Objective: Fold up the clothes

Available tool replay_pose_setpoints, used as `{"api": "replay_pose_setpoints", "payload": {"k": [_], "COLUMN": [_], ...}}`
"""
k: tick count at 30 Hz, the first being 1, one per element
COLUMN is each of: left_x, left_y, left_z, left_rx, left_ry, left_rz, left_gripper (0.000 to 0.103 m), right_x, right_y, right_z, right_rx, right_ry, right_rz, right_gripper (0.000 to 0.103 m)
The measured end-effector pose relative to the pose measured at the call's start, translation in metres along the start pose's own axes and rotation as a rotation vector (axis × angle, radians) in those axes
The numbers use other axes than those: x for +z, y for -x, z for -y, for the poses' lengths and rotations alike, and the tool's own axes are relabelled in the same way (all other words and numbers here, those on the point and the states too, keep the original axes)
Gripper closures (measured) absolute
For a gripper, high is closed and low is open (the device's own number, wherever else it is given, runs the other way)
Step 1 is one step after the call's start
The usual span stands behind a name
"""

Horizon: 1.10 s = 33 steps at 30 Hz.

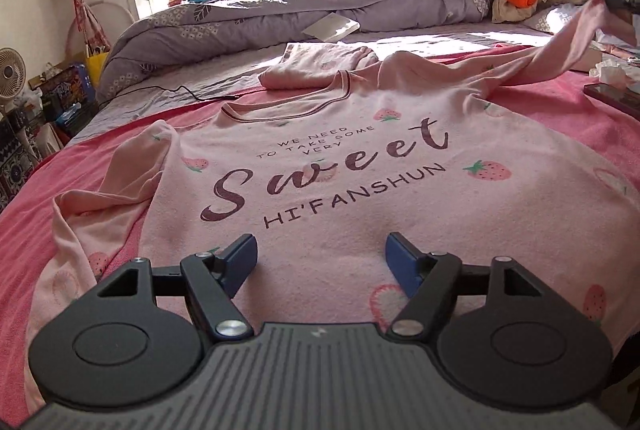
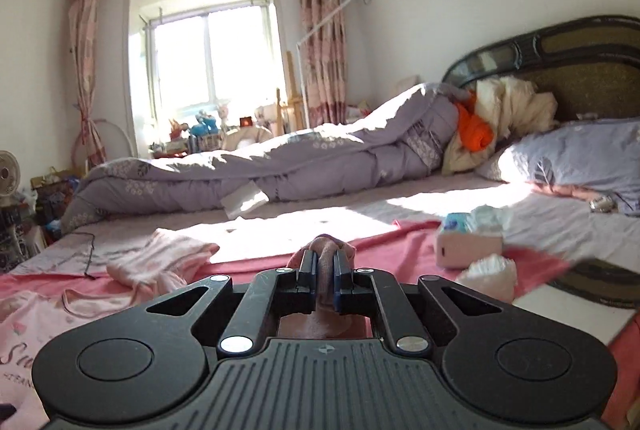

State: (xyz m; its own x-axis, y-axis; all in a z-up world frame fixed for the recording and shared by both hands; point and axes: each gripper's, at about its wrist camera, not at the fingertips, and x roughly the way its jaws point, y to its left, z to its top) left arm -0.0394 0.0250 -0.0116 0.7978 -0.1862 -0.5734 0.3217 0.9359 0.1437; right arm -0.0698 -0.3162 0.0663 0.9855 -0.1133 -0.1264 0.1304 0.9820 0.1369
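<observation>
Pale pink long-sleeved cotton top printed "Sweet": spread front-up on the red-pink blanket covering the bed. Left gripper: jaws wide apart, empty, poised over the top's lower hem. Right gripper: clamped on the pink sleeve cuff, raised off the bed. Folded pink garment: beyond the neckline.

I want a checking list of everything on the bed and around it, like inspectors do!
Surface: bed with pink blanket.
Job's things: pink strawberry "Sweet" pyjama top spread flat, one sleeve lifted; folded pink garment behind it.
Clutter: tissue box, dark phone, white paper, purple quilt.
Grippers: left gripper open over the hem; right gripper shut on the sleeve.
Cables: black cable on the sheet.
Surroundings: sunny window, small fan.
</observation>
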Motion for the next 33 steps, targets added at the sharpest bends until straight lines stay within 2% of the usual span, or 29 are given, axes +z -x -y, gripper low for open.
{"api": "replay_pose_setpoints", "payload": {"k": [1, 2, 4, 6, 7, 8, 9, 10, 12, 14, 19, 24, 26, 29, 30, 32, 33], "left_x": [0.0, -0.001, -0.003, -0.007, -0.01, -0.012, -0.013, -0.014, -0.013, -0.008, 0.009, 0.008, 0.007, 0.009, 0.01, 0.008, 0.007], "left_y": [0.003, 0.006, 0.014, 0.02, 0.023, 0.026, 0.028, 0.029, 0.03, 0.028, 0.024, 0.018, 0.026, 0.044, 0.044, 0.031, 0.022], "left_z": [-0.003, -0.006, -0.013, -0.022, -0.028, -0.033, -0.036, -0.037, -0.037, -0.03, 0.009, 0.054, 0.063, 0.061, 0.062, 0.07, 0.074], "left_rx": [0.013, 0.031, 0.069, 0.102, 0.115, 0.123, 0.131, 0.136, 0.138, 0.13, 0.049, 0.037, 0.021, -0.137, -0.155, -0.045, 0.023], "left_ry": [0.012, 0.022, 0.041, 0.061, 0.074, 0.081, 0.082, 0.08, 0.072, 0.05, -0.079, -0.317, -0.383, -0.37, -0.373, -0.42, -0.447], "left_rz": [-0.001, -0.001, -0.001, -0.006, -0.009, -0.012, -0.012, -0.011, -0.005, 0.005, 0.066, 0.078, 0.1, 0.113, 0.107, 0.089, 0.079], "left_gripper": [0.029, 0.029, 0.028, 0.028, 0.028, 0.028, 0.028, 0.028, 0.027, 0.028, 0.024, 0.023, 0.024, 0.023, 0.022, 0.023, 0.028], "right_x": [0.01, 0.015, 0.01, -0.008, -0.022, -0.034, -0.045, -0.052, -0.063, -0.067, -0.08, -0.094, -0.101, -0.108, -0.112, -0.116, -0.117], "right_y": [-0.004, -0.007, -0.012, -0.009, -0.005, -0.002, 0.001, 0.003, 0.005, 0.007, 0.004, -0.005, -0.007, -0.011, -0.013, -0.014, -0.014], "right_z": [-0.017, -0.038, -0.078, -0.111, -0.121, -0.123, -0.123, -0.117, -0.103, -0.084, -0.049, -0.037, -0.037, -0.038, -0.038, -0.042, -0.044], "right_rx": [0.079, 0.201, 0.466, 0.644, 0.692, 0.7, 0.699, 0.684, 0.645, 0.572, 0.412, 0.383, 0.384, 0.388, 0.387, 0.383, 0.38], "right_ry": [0.028, 0.053, 0.103, 0.162, 0.187, 0.195, 0.198, 0.19, 0.166, 0.154, 0.119, 0.101, 0.101, 0.089, 0.086, 0.082, 0.086], "right_rz": [0.039, 0.046, -0.002, -0.06, -0.09, -0.111, -0.13, -0.149, -0.188, -0.208, -0.262, -0.314, -0.33, -0.356, -0.364, -0.36, -0.355], "right_gripper": [0.093, 0.093, 0.092, 0.085, 0.07, 0.048, 0.041, 0.039, 0.039, 0.038, 0.036, 0.034, 0.034, 0.032, 0.032, 0.028, 0.027]}}
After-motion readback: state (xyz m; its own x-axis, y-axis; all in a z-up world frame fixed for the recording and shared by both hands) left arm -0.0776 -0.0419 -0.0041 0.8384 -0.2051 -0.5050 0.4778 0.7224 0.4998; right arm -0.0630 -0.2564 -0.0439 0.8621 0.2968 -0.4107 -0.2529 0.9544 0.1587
